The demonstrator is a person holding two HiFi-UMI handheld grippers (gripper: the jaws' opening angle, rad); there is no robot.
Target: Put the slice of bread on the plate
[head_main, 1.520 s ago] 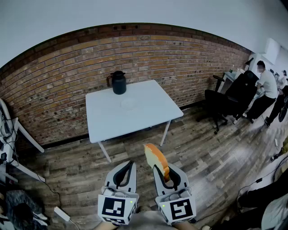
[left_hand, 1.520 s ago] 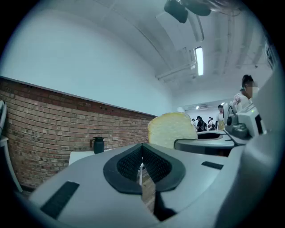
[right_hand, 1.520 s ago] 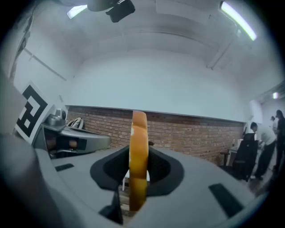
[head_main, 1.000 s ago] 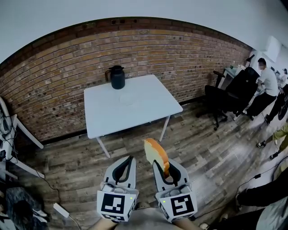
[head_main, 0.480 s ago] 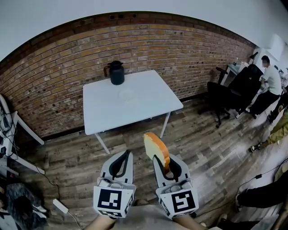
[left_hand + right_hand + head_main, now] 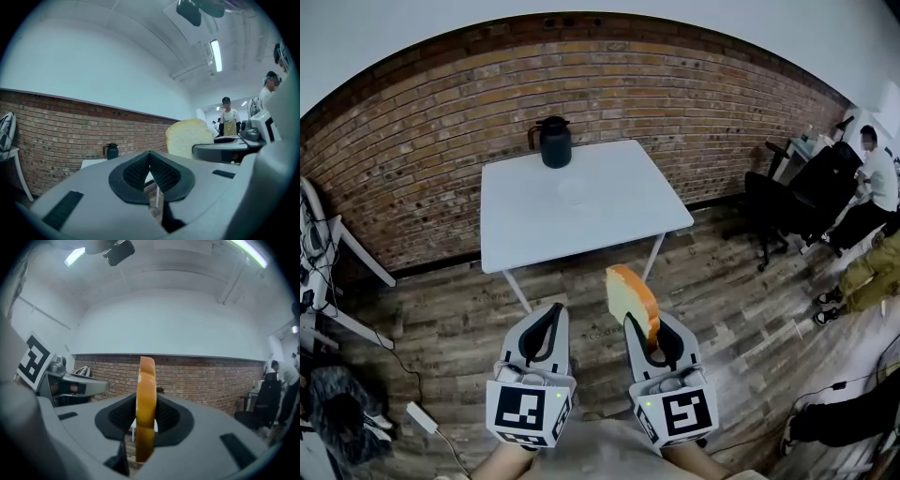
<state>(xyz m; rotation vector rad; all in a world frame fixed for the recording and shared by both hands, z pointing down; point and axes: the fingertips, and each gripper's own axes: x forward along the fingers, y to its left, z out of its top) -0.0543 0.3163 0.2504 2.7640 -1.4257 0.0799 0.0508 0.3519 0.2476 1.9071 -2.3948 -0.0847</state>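
My right gripper (image 6: 639, 328) is shut on a slice of bread (image 6: 630, 295), which stands on edge with its brown crust toward the camera (image 6: 146, 394). Beside it, my left gripper (image 6: 551, 311) is shut with nothing in it, its pads meeting at the tips (image 6: 149, 154). The bread (image 6: 189, 137) shows at the right of the left gripper view. Both grippers point level over the wooden floor, short of the white table (image 6: 609, 220). A pale plate (image 6: 573, 190) lies on that table, in front of a dark jug (image 6: 554, 142).
A brick wall runs behind the table. At the right are a black office chair (image 6: 787, 202) and people (image 6: 874, 173). A white rack with cables (image 6: 319, 272) stands at the left, and a power adaptor (image 6: 420, 419) lies on the floor.
Both grippers have moved a little toward the table, with the bread still clamped in the right one. A person's legs have come into view at the right edge.
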